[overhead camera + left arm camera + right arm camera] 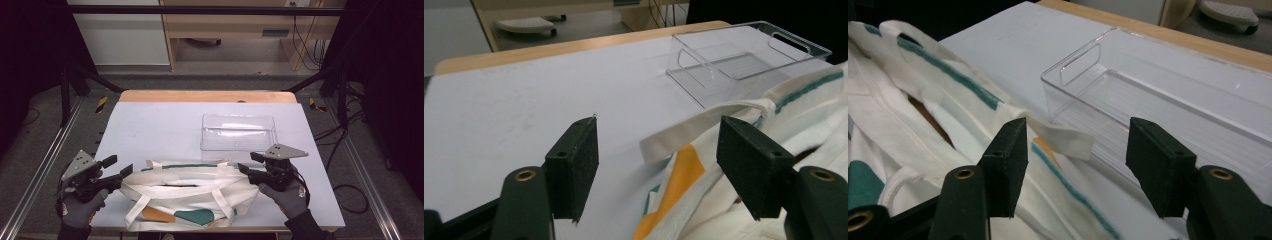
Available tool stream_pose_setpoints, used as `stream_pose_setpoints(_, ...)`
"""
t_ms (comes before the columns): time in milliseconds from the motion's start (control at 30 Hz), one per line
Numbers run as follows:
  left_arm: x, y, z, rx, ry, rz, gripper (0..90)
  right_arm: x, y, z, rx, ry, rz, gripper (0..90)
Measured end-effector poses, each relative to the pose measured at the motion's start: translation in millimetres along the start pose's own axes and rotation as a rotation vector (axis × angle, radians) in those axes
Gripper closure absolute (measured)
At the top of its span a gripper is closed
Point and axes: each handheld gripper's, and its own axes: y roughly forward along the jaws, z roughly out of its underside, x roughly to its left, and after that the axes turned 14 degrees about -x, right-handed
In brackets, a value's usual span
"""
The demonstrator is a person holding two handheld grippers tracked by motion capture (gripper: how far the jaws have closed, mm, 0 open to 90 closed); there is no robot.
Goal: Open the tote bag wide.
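Observation:
A white cloth tote bag (190, 192) with teal stripes and teal and orange patches lies slumped at the table's front edge, its mouth slightly agape. My left gripper (119, 165) hovers at the bag's left end, open and holding nothing. In the left gripper view its jaws (659, 125) stand wide, with a white strap (704, 125) of the bag (819, 110) lying on the table just beyond them. My right gripper (248, 162) is at the bag's right end, also open. Past its jaws (1078, 125) lie a strap end (1063, 137), the bag (923, 100) and a clear tray (1168, 95).
The clear plastic tray (239, 131) stands empty just behind the bag, right of centre, and is also seen in the left gripper view (744, 60). A white sheet (150, 130) covers the table, with a wooden edge (205, 96) at the back. Black frame posts flank both sides.

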Motion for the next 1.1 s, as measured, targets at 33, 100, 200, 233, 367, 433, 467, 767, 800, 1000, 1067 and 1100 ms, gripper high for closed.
stream_pose_setpoints(33,0.0,0.0,0.0,0.000,0.000,0.000,32.8,1.4,1.3,1.4,0.013,0.003,-0.007,42.6)
stream_pose_setpoints(100,-1.3,3.7,4.0,0.026,-0.003,0.025,32.4,2.8,3.5,4.5,0.022,-0.003,-0.021,43.9)
stream_pose_setpoints(200,-3.8,7.2,7.2,0.051,0.005,0.050,31.5,5.5,6.3,8.3,0.045,0.001,-0.042,46.7)
stream_pose_setpoints(233,-4.7,8.4,8.0,0.062,0.011,0.058,31.6,6.3,7.7,9.5,0.053,-0.002,-0.048,47.3)
stream_pose_setpoints(367,-5.2,7.3,7.7,0.056,0.021,0.069,30.0,7.5,9.9,13.7,0.077,-0.022,-0.042,54.6)
stream_pose_setpoints(433,-3.2,1.2,4.0,0.025,0.013,0.067,29.7,6.4,9.4,14.6,0.071,-0.025,-0.032,57.7)
stream_pose_setpoints(467,-3.2,1.2,4.0,0.025,0.013,0.067,29.7,6.4,9.4,14.6,0.071,-0.025,-0.032,57.7)
stream_pose_setpoints(767,-18.8,5.4,4.5,0.091,0.115,0.120,27.7,7.3,9.6,13.7,0.061,-0.024,-0.031,56.7)
stream_pose_setpoints(800,-18.8,5.4,4.5,0.091,0.115,0.120,28.2,7.6,9.6,13.6,0.062,-0.027,-0.030,57.9)
stream_pose_setpoints(1000,-22.6,18.6,12.9,0.158,0.166,0.081,46.6,9.7,11.7,14.2,0.072,-0.052,-0.038,77.9)
stream_pose_setpoints(1067,-21.6,19.1,12.9,0.165,0.156,0.080,57.3,11.6,12.8,13.4,0.077,-0.058,-0.040,84.7)
stream_pose_setpoints(1100,-21.5,19.9,13.1,0.172,0.152,0.076,63.1,12.2,13.2,12.9,0.076,-0.056,-0.040,87.3)
